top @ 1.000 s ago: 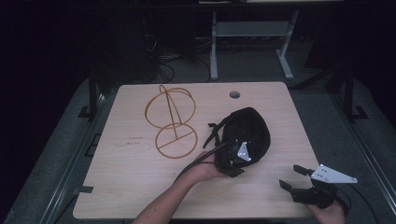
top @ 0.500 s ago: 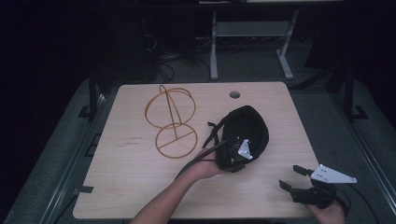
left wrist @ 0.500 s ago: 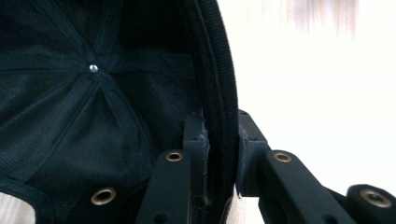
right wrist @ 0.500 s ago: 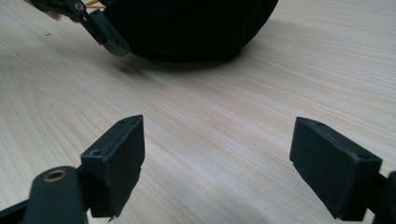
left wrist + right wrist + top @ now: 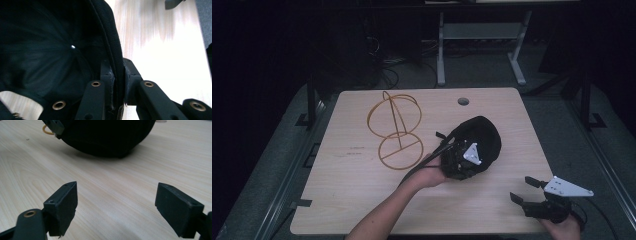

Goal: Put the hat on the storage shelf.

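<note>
Two grippers, yours: left gripper (image 5: 117,82) clenched on the cap's (image 5: 479,140) rim, cap at mid-table just beside the wire stand (image 5: 396,131); right gripper (image 5: 116,210) spread wide, empty, well apart near the table's (image 5: 342,200) edge.

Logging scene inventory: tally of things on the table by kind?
Black cap: 1
Gold wire hat stand: 1
Hand-held gripper: 2, left hand-held gripper clamped on the cap's rim, right hand-held gripper open
Total: 4
</note>
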The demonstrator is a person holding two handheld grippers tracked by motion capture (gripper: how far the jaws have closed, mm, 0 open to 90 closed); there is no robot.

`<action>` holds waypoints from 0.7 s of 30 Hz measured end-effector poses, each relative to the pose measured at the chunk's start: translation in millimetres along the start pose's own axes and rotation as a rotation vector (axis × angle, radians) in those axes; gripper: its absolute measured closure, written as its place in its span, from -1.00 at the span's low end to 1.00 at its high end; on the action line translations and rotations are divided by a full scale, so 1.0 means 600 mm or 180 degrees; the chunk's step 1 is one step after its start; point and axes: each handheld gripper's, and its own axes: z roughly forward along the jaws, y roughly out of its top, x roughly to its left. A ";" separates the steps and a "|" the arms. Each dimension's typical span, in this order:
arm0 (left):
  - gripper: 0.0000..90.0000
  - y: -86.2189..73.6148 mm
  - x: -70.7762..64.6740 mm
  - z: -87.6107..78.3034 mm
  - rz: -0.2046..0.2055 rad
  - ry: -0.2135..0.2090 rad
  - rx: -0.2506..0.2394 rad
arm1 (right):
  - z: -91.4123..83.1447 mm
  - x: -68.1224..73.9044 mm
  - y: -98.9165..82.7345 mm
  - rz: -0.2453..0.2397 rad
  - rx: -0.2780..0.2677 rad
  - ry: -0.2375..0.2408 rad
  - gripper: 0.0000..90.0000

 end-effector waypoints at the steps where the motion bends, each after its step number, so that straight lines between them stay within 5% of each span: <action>1: 0.80 0.002 0.001 -0.004 0.0004 -0.0002 -0.0017 | 0.000 0.000 0.000 -0.0019 -0.0036 0.0005 -0.60; 11: 0.79 0.017 0.009 -0.037 -0.0095 -0.0080 -0.0236 | -0.003 0.007 0.005 -0.0155 -0.0224 0.0074 -0.60; 21: 0.79 0.032 0.018 -0.071 -0.0172 -0.0174 -0.0436 | -0.005 0.009 0.017 -0.0043 -0.0238 0.0271 -0.63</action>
